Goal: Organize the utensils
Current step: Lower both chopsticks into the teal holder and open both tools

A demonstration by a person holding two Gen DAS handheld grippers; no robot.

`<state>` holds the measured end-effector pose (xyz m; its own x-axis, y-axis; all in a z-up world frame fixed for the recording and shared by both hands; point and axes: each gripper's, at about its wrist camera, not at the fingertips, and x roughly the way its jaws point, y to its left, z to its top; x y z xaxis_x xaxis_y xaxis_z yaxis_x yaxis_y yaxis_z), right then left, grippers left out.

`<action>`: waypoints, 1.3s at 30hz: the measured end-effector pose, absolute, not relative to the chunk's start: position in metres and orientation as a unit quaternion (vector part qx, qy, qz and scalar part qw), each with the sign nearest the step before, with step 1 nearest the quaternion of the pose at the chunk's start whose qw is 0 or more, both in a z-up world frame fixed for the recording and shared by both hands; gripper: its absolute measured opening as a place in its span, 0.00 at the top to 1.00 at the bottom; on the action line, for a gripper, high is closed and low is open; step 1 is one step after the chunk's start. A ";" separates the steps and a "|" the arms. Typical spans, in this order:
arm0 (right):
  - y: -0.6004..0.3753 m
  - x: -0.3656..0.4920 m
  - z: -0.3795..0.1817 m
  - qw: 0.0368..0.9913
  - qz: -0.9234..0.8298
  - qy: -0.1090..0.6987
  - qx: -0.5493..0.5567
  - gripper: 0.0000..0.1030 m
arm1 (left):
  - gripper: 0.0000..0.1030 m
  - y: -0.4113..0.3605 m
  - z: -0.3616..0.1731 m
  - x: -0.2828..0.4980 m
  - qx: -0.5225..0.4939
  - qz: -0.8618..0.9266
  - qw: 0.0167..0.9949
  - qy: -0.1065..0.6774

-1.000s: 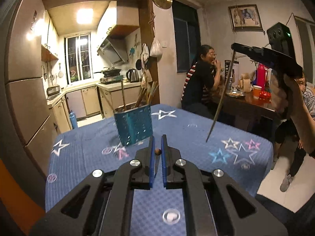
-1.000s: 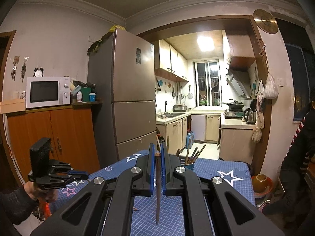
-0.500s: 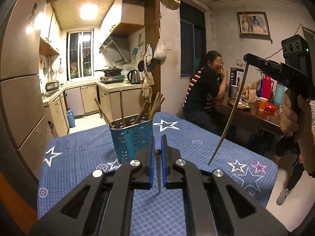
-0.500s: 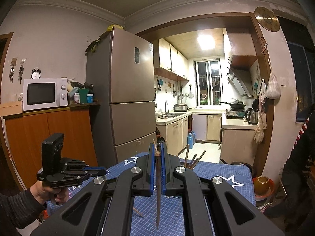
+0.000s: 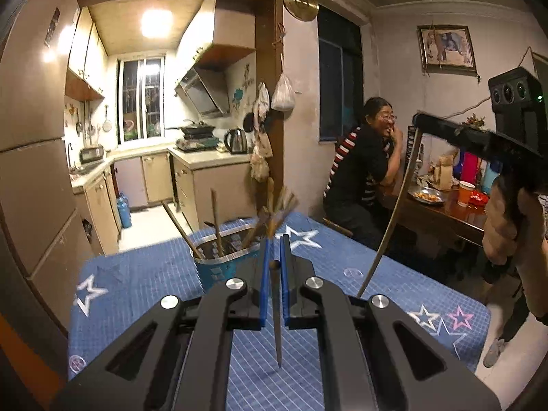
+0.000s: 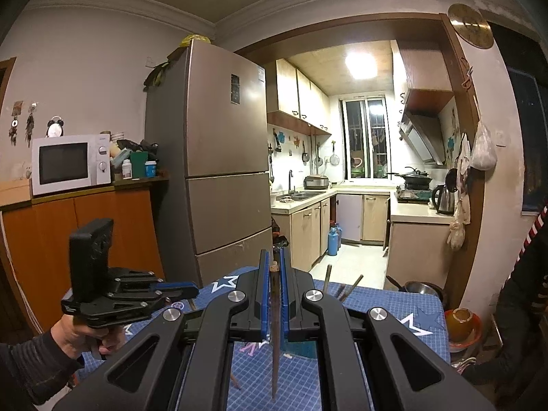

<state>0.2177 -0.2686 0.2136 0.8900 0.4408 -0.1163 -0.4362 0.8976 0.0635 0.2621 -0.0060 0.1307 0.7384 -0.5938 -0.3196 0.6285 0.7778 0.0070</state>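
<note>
A teal utensil holder (image 5: 219, 269) with several chopsticks stands on the blue star tablecloth (image 5: 137, 281). My left gripper (image 5: 274, 239) is just in front of it, shut on a thin chopstick (image 5: 276, 325) that hangs point down over the cloth. To the right, my right gripper (image 5: 416, 124) is held higher, shut on a long chopstick (image 5: 390, 215) that slants down towards the table. In the right wrist view the right gripper (image 6: 273, 253) clamps that brown chopstick (image 6: 274, 335). It hides most of the holder, leaving chopstick tops (image 6: 327, 277) in sight. The left gripper (image 6: 195, 291) is at the left.
A tall fridge (image 6: 219, 157) and an orange cabinet with a microwave (image 6: 68, 164) stand left of the table. The kitchen doorway lies beyond. A person (image 5: 363, 164) sits at a wooden dining table (image 5: 441, 212) to the right. A bowl (image 6: 460, 322) sits low past the table's right edge.
Both grippers have risen a little and moved closer to the holder, each with its chopstick. The holder now sits partly behind the left gripper's fingers. The left gripper looks nearer in the right view.
</note>
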 end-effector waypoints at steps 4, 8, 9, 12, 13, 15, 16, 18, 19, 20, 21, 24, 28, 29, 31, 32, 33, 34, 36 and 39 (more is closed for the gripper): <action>-0.266 0.244 0.227 0.972 0.224 0.066 0.020 0.93 | 0.96 -0.005 0.161 0.274 0.059 -0.319 0.937 0.131; -0.263 0.272 0.246 0.974 0.217 0.062 0.016 0.93 | 0.96 -0.007 0.198 0.289 0.062 -0.305 0.945 0.104; -0.263 0.280 0.251 0.974 0.216 0.062 0.016 0.93 | 0.96 -0.007 0.206 0.293 0.061 -0.301 0.947 0.098; -0.261 0.302 0.266 0.975 0.212 0.059 0.016 0.93 | 0.96 -0.005 0.227 0.306 0.057 -0.291 0.951 0.082; -0.260 0.312 0.272 0.976 0.211 0.057 0.016 0.93 | 0.96 -0.005 0.233 0.311 0.055 -0.288 0.953 0.077; -0.260 0.325 0.279 0.976 0.208 0.056 0.015 0.93 | 0.96 -0.005 0.243 0.321 0.051 -0.283 0.955 0.069; -0.259 0.335 0.282 0.977 0.205 0.055 0.014 0.93 | 0.96 -0.005 0.246 0.327 0.050 -0.280 0.956 0.068; -0.258 0.349 0.285 0.978 0.200 0.056 0.014 0.93 | 0.96 -0.006 0.251 0.338 0.046 -0.276 0.958 0.065; -0.258 0.359 0.287 0.978 0.198 0.056 0.016 0.93 | 0.96 -0.007 0.253 0.342 0.044 -0.276 0.958 0.063; -0.257 0.364 0.288 0.979 0.197 0.056 0.017 0.93 | 0.96 -0.007 0.255 0.348 0.040 -0.275 0.958 0.062; -0.257 0.370 0.289 0.979 0.196 0.056 0.018 0.93 | 0.96 -0.007 0.255 0.351 0.039 -0.276 0.959 0.061; -0.257 0.386 0.288 0.979 0.195 0.057 0.021 0.93 | 0.96 -0.011 0.255 0.363 0.039 -0.275 0.959 0.063; -0.253 0.400 0.275 0.978 0.195 0.065 0.020 0.93 | 0.96 -0.018 0.241 0.378 0.047 -0.269 0.959 0.072; -0.251 0.404 0.270 0.978 0.195 0.069 0.018 0.93 | 0.96 -0.018 0.238 0.381 0.046 -0.269 0.959 0.074; -0.250 0.410 0.261 0.977 0.197 0.075 0.020 0.93 | 0.96 -0.018 0.231 0.389 0.036 -0.274 0.958 0.080; -0.250 0.413 0.256 0.977 0.197 0.079 0.022 0.93 | 0.96 -0.018 0.224 0.391 0.035 -0.275 0.957 0.084; -0.248 0.415 0.250 0.976 0.198 0.083 0.022 0.93 | 0.96 -0.019 0.220 0.395 0.036 -0.274 0.957 0.088; -0.248 0.418 0.244 0.976 0.198 0.089 0.021 0.93 | 0.96 -0.021 0.214 0.397 0.039 -0.274 0.957 0.093; -0.246 0.423 0.234 0.975 0.197 0.099 0.019 0.93 | 0.96 -0.023 0.205 0.404 0.044 -0.271 0.956 0.104; -0.242 0.426 0.223 0.974 0.199 0.108 0.019 0.93 | 0.96 -0.022 0.192 0.412 0.046 -0.270 0.955 0.118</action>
